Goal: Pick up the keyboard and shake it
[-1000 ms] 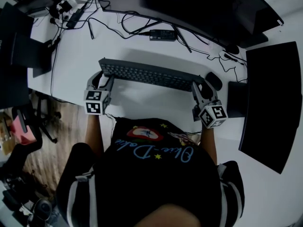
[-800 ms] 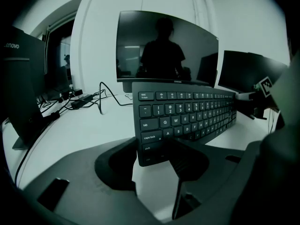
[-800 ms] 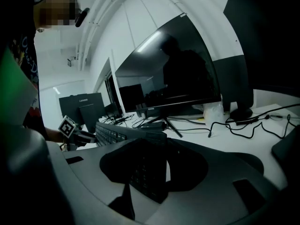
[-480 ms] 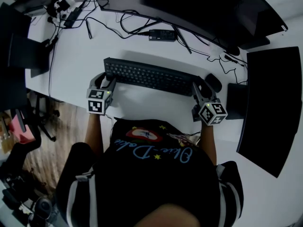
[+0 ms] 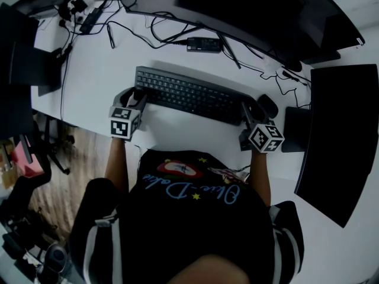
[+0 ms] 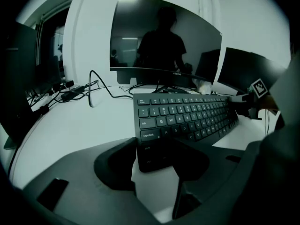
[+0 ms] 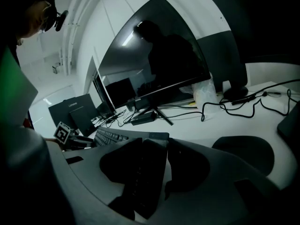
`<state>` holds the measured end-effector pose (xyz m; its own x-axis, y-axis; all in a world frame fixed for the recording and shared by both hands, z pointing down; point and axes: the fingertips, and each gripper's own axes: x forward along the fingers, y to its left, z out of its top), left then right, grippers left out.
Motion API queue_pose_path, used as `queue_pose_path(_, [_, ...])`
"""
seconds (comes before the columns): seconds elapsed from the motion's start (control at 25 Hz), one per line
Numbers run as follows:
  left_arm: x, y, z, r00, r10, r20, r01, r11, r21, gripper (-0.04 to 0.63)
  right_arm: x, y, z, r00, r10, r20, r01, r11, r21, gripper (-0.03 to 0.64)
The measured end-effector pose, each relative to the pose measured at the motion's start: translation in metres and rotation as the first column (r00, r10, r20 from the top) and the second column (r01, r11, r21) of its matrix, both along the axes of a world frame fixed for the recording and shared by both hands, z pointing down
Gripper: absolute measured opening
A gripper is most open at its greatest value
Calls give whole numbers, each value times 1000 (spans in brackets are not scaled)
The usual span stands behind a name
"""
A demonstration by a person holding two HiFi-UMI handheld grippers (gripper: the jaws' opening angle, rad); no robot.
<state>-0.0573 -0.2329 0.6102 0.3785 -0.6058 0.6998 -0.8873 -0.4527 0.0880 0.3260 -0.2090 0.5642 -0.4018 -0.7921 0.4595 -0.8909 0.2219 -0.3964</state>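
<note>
The black keyboard (image 5: 189,94) lies across the white desk (image 5: 100,81) in front of me, held at both ends. My left gripper (image 5: 135,99) is shut on its left near corner. In the left gripper view the corner sits between the two pads, and the key rows (image 6: 187,114) run off to the right from my left gripper (image 6: 152,161). My right gripper (image 5: 249,112) is shut on the right end. In the right gripper view the keyboard (image 7: 110,137) shows edge-on between the pads of my right gripper (image 7: 154,168). I cannot tell whether the keyboard touches the desk.
A wide curved monitor (image 5: 237,5) stands behind the keyboard, with a power brick (image 5: 204,44) and loose cables under it. A black mouse (image 5: 267,105) lies just right of the right gripper, beside a large black panel (image 5: 340,135). A dark laptop (image 5: 23,64) sits far left.
Both grippers have sunk toward the desk with the keyboard. In the head view the keyboard has shifted slightly right and now shows more of its key face.
</note>
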Motion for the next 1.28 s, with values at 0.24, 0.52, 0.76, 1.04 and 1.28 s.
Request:
queue_pose_path(0.24, [1,-4,4,1000,-2,9,2,1000,-14,187,3,-2,18,1000,19,7,-18,999,-46,149])
queue_pose_path(0.52, [0,-5,6,1000,-28,3,28,999,-21,187,4,-9,30,1000,13,-19,-15,995,-103,153])
queue_pose_path(0.76, [0,-5,6,999,-39,-5,38,999,-26,186,4,-12,35,999,23,-43,-30,988,-151,158])
queue_pose_path(1.04, [0,-6,6,999,-44,-11,43,999,-25,185,5,-12,40,995,35,-90,-51,981,-186,164])
queue_pose_path(1.28, [-1,-5,7,998,-55,-39,55,998,-12,186,7,-13,39,991,34,-133,-54,988,-145,175])
